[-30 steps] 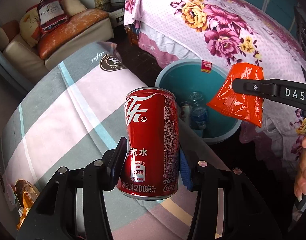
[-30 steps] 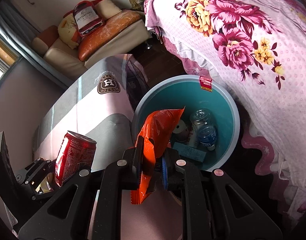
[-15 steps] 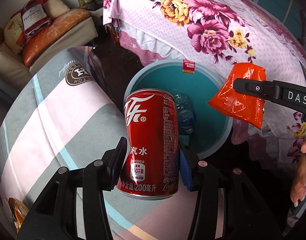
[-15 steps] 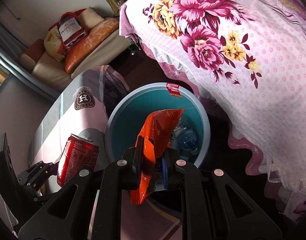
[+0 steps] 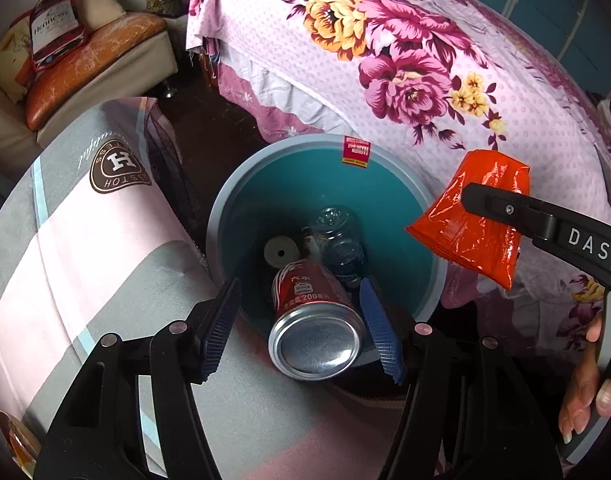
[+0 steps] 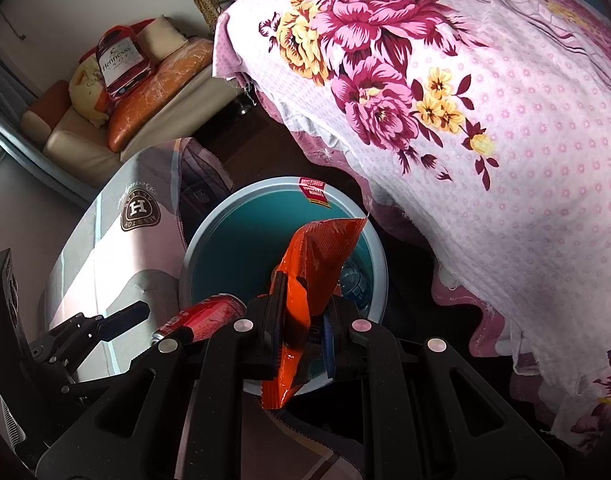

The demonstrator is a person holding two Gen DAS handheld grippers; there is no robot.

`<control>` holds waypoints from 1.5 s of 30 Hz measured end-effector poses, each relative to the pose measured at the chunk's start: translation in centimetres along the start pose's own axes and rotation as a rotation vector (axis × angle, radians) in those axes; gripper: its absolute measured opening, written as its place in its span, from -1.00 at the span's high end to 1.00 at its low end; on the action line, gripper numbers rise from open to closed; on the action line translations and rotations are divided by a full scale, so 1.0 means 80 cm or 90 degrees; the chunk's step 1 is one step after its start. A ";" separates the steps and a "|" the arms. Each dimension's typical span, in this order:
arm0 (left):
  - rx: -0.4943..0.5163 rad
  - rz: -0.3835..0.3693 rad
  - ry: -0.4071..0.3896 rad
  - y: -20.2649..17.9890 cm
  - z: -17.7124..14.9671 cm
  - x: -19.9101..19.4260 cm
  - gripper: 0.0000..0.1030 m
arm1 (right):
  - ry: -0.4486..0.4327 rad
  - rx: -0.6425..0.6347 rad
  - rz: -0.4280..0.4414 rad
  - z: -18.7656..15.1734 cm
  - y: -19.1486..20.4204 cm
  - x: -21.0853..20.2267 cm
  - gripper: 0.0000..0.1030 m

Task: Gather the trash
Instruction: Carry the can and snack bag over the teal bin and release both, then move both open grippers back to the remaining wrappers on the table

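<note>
My left hand-held gripper gapes wide around the tipped red can over the teal bin holding bottles; my right hand-held gripper pinches an orange wrapper.

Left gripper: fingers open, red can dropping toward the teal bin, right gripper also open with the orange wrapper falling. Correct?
Not quite. The right gripper is shut on the orange wrapper, as the right wrist view shows. The rest stands: the left gripper has its fingers open, and the red can is loose between them, tipped toward the teal bin.
</note>
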State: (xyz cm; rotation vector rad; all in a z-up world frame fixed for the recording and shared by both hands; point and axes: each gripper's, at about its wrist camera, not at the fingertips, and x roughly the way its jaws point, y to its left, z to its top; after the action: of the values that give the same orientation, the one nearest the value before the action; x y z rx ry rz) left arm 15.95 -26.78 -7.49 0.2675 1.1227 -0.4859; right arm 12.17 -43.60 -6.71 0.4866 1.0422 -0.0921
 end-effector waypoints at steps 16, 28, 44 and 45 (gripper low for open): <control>-0.045 0.004 -0.021 0.049 -0.028 -0.042 -0.72 | 0.018 -0.031 -0.010 -0.005 0.032 0.003 0.34; -0.100 0.021 -0.039 0.108 -0.083 -0.093 -0.80 | 0.038 -0.062 -0.001 -0.033 0.080 -0.011 -0.41; -0.196 0.088 -0.074 0.225 -0.200 -0.187 -0.82 | 0.132 -0.220 0.051 -0.131 0.232 -0.009 -0.46; -0.204 0.093 -0.075 0.233 -0.209 -0.192 -0.82 | 0.137 -0.235 0.053 -0.138 0.243 -0.009 -0.46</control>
State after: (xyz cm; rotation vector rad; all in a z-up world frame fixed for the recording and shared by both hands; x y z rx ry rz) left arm 6.71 0.39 -1.17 0.0386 1.0392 -0.1853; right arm 8.73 -21.62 -3.99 0.2053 1.2166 0.2292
